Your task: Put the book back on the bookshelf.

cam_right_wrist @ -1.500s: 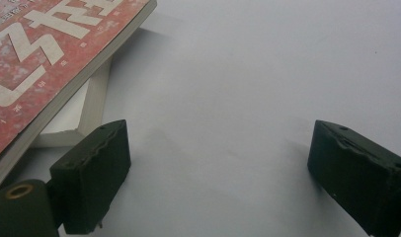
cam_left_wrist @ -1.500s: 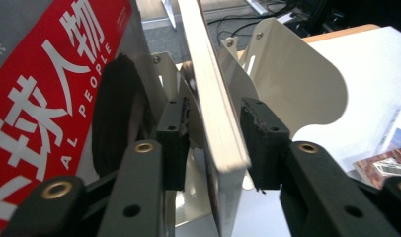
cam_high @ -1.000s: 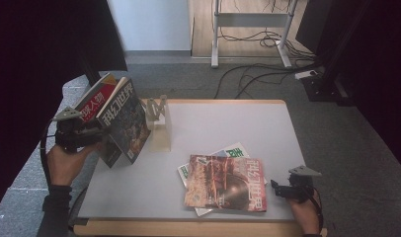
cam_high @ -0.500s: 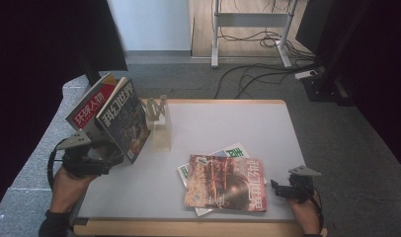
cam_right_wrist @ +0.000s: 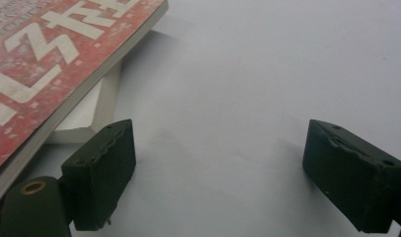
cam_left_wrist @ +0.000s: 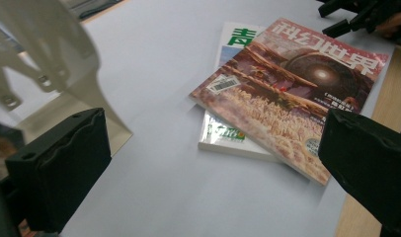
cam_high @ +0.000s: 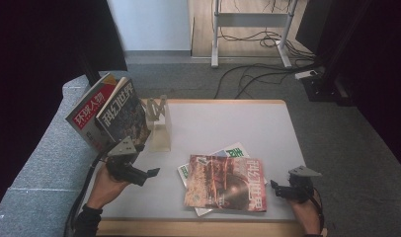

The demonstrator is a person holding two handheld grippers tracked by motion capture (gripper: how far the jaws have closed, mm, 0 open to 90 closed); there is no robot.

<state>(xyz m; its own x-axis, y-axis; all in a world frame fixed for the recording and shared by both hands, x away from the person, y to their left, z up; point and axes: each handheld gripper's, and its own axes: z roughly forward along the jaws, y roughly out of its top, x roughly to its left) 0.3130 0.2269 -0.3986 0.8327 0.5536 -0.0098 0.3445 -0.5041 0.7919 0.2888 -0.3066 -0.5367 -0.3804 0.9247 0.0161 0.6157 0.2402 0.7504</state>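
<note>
Surface [cam_high: 228, 123] is pale grey with a wood edge, sitting on grey carpet [cam_high: 356, 143]. Behind it: a metal desk frame [cam_high: 253, 29] with loose black cables [cam_high: 248, 79] running across the floor to a power strip [cam_high: 307, 75]. Dark curtains [cam_high: 35, 49] hang on both sides.

The desk [cam_high: 223, 123] carries a wooden rack [cam_high: 158, 126] holding two upright magazines [cam_high: 109, 116] and two stacked magazines [cam_high: 223, 181] lying flat.

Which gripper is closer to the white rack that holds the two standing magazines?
Left. The left gripper is just in front of the white rack, close to its base. The right gripper sits at the table's near right edge, beyond the red magazine.
</note>
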